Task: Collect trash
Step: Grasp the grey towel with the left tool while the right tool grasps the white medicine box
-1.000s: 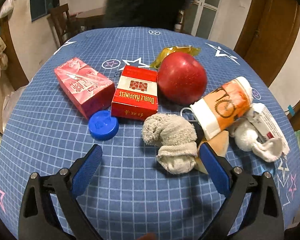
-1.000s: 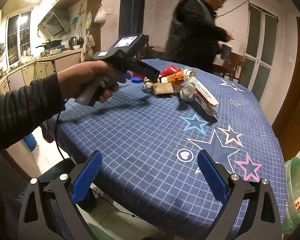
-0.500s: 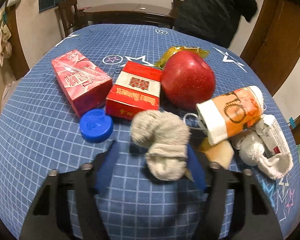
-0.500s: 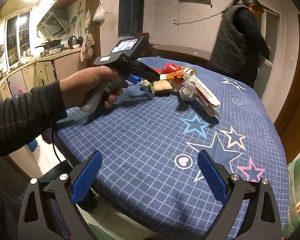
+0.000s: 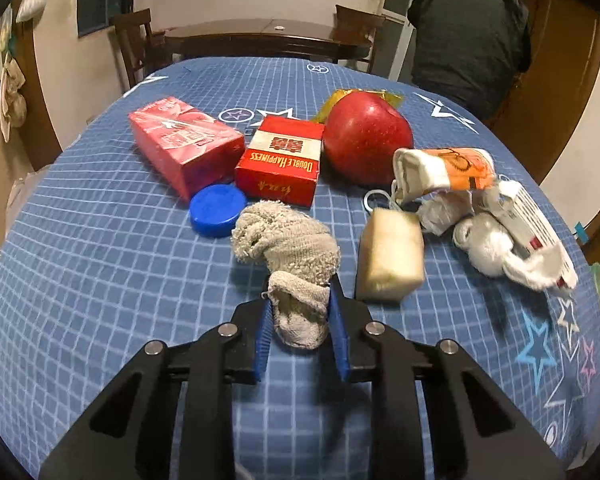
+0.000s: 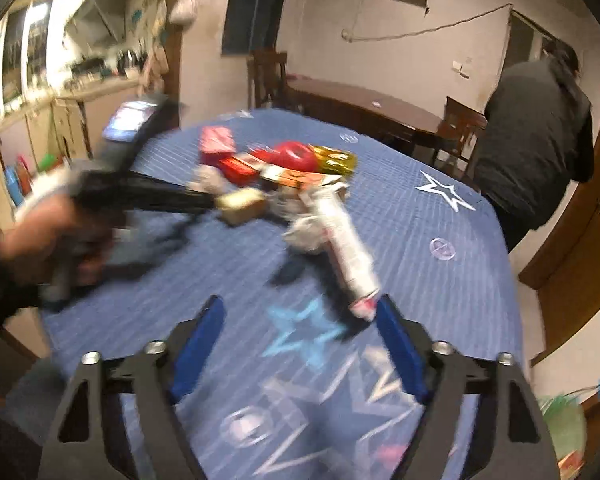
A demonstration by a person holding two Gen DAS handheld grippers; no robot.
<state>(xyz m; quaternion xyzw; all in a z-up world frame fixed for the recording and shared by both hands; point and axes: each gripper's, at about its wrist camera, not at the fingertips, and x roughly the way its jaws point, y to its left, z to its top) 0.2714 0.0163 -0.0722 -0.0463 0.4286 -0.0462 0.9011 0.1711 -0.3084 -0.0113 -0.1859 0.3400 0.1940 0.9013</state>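
Observation:
My left gripper (image 5: 300,320) is shut on the near end of a grey wadded sock (image 5: 288,252) that lies on the blue star tablecloth (image 5: 100,272). Beyond it lie a blue bottle cap (image 5: 218,210), a red cigarette pack (image 5: 282,160), a red drink carton (image 5: 184,144), a red apple (image 5: 366,138), an orange paper cup (image 5: 448,170), a tan sponge block (image 5: 390,258), white wads (image 5: 484,240) and a white tube box (image 5: 536,232). My right gripper (image 6: 300,348) is open and empty above the table edge, near the tube box's end (image 6: 352,260). The left gripper also shows in the right wrist view, blurred (image 6: 140,192).
A person in dark clothes (image 5: 468,36) stands by the wooden door at the back right. A dark wooden table and chairs (image 5: 260,44) stand behind the blue table. A green bin (image 6: 560,428) sits on the floor at the right. Kitchen counters (image 6: 40,120) are at the left.
My left gripper moved forward and closed on the grey sock's near end. My right gripper swung in toward the table and the pile. The person walked to the right.

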